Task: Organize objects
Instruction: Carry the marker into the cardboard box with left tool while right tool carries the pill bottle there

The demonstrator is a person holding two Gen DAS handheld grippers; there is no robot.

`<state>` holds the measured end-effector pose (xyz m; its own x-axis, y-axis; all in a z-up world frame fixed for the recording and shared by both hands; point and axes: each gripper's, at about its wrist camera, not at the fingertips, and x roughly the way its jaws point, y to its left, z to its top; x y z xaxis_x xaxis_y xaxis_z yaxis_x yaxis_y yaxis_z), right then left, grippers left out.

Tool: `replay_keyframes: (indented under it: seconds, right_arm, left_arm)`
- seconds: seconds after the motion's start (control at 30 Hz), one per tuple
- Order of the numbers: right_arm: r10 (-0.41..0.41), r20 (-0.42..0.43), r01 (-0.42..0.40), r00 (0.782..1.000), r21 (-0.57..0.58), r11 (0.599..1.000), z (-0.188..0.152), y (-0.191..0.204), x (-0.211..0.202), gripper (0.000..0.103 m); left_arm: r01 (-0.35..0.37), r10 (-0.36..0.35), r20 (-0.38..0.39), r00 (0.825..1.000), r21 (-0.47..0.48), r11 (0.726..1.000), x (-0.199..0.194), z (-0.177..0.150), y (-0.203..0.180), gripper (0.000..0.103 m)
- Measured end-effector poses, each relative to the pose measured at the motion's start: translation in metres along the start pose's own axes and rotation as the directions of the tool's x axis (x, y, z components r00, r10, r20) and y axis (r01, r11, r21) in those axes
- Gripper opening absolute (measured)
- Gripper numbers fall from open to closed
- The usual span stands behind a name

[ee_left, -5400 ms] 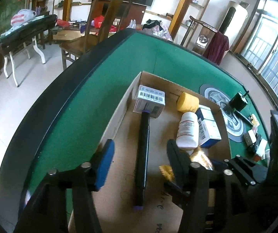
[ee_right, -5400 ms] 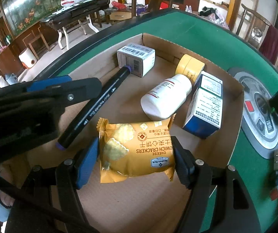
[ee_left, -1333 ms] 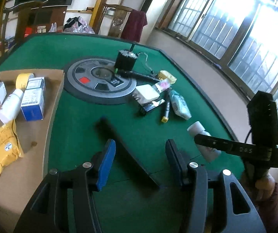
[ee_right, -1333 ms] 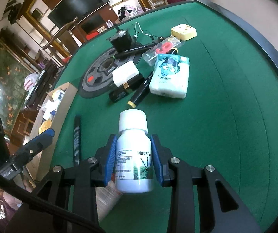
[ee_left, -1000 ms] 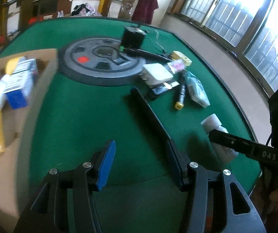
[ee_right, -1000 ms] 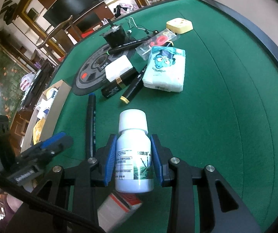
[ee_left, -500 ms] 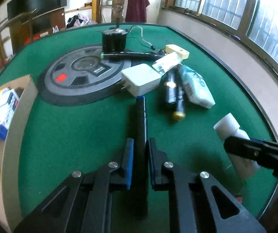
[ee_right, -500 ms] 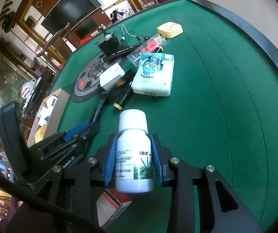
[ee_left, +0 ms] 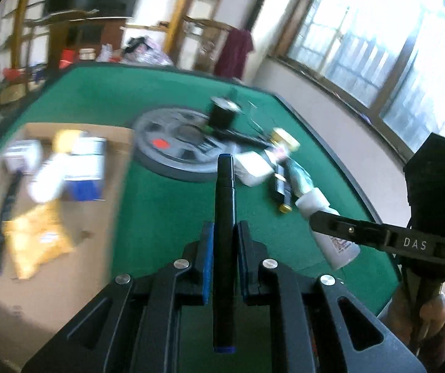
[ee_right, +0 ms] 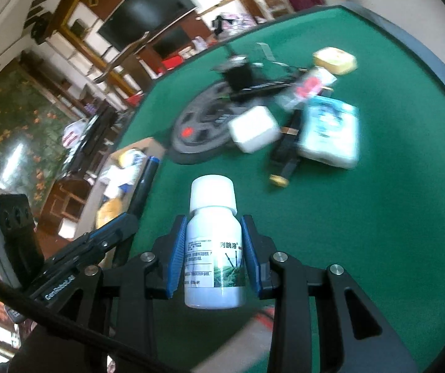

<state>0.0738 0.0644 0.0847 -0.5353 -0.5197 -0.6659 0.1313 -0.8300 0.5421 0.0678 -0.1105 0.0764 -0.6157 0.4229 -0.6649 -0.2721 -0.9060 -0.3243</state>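
My left gripper [ee_left: 224, 233] is shut on a long black marker [ee_left: 224, 214] and holds it lifted above the green table, pointing forward. It also shows in the right wrist view [ee_right: 143, 186]. My right gripper [ee_right: 213, 233] is shut on a white bottle [ee_right: 213, 248] with a white cap, held upright above the felt. The bottle also shows in the left wrist view [ee_left: 328, 223], to the right. A flat cardboard box [ee_left: 29, 295] lies at the left with a yellow cracker packet [ee_left: 36, 239], a black marker [ee_left: 2, 217], a white bottle and small boxes in it.
A grey weight plate [ee_left: 172, 143] with a black motor [ee_left: 222, 113] lies at the far middle of the table. A white adapter [ee_right: 253, 129], a tissue pack [ee_right: 328, 130], black pens and a yellow plug [ee_right: 334, 59] lie beyond the grippers. The table's dark rim curves along the right.
My left gripper, shut on the black marker, has lifted it off the felt and swung towards the box. My right gripper still holds the white bottle, lifted a little.
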Motion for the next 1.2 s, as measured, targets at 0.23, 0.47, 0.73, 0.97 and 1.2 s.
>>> replay_keyframes:
  seconds: [0.23,0.47,0.73,0.97,1.2]
  right_arm:
    - [0.084,-0.084,-0.090,0.993,-0.069,0.994,0.011,0.070,0.052,0.032]
    - [0.105,-0.187,-0.126,0.977,-0.105,0.986,0.010,0.127,0.119,0.032]
    - [0.013,-0.246,-0.055,0.969,-0.163,0.985,0.010,0.167,0.181,0.032]
    - [-0.110,-0.233,0.060,0.966,-0.212,0.975,0.009,0.176,0.205,0.032]
    - [-0.207,-0.206,0.150,0.956,-0.262,0.953,0.013,0.177,0.212,0.032]
  left_arm:
    - [-0.178,0.181,0.020,0.983,-0.098,0.979,-0.037,0.008,0.096,0.011]
    - [-0.292,0.293,-0.017,0.956,-0.141,0.946,-0.039,0.016,0.169,0.011]
    - [-0.347,0.329,-0.142,0.933,-0.130,0.929,-0.001,0.017,0.211,0.011]
    - [-0.350,0.328,-0.165,0.930,-0.133,0.927,0.004,0.015,0.218,0.011]
    - [-0.341,0.316,-0.159,0.935,-0.160,0.927,-0.001,0.012,0.217,0.016]
